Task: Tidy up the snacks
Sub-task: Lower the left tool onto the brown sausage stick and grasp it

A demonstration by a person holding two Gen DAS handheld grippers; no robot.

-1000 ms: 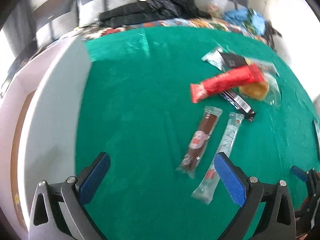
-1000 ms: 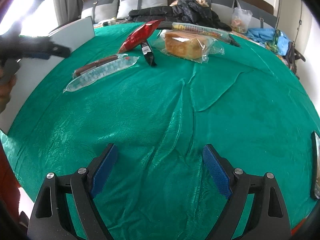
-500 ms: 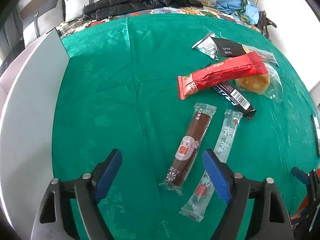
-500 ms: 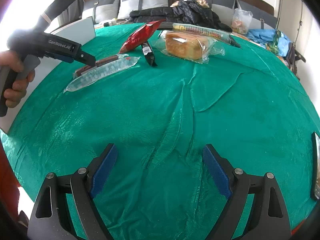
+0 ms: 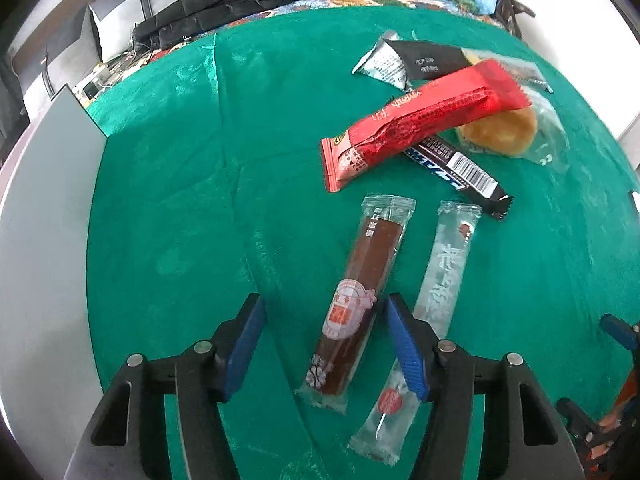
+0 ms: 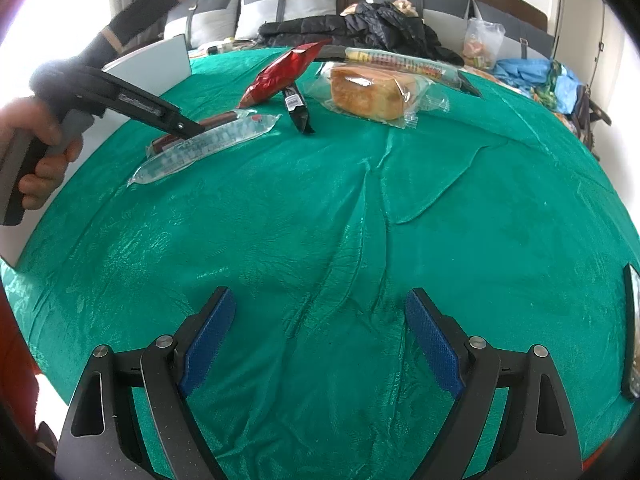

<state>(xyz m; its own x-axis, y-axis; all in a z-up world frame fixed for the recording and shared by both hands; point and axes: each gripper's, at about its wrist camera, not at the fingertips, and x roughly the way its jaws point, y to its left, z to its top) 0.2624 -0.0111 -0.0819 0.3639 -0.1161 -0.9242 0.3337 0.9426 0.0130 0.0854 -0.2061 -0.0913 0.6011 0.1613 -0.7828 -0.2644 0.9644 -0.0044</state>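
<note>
Left gripper (image 5: 324, 344) pointed steeply down over green cloth (image 5: 192, 200), jaws just closing, about half apart, blue pads (image 5: 404, 344) not yet pressing. Between them: lower part of brown snack bar in clear wrapper (image 5: 356, 300), lying flat on the cloth, nearer the right pad, clear of the left one. Just right of it, outside the right finger and partly under it: long clear frosted packet with red dot (image 5: 436, 284). Farther off: red foil packet (image 5: 416, 124) resting across black bar with barcode (image 5: 460, 164), beside a bagged yellow bun (image 5: 500, 132). White panel (image 5: 44, 240) along the cloth's left edge. Right gripper (image 6: 320, 336) wide apart and empty, over bare cloth, well away from the snacks.
</note>
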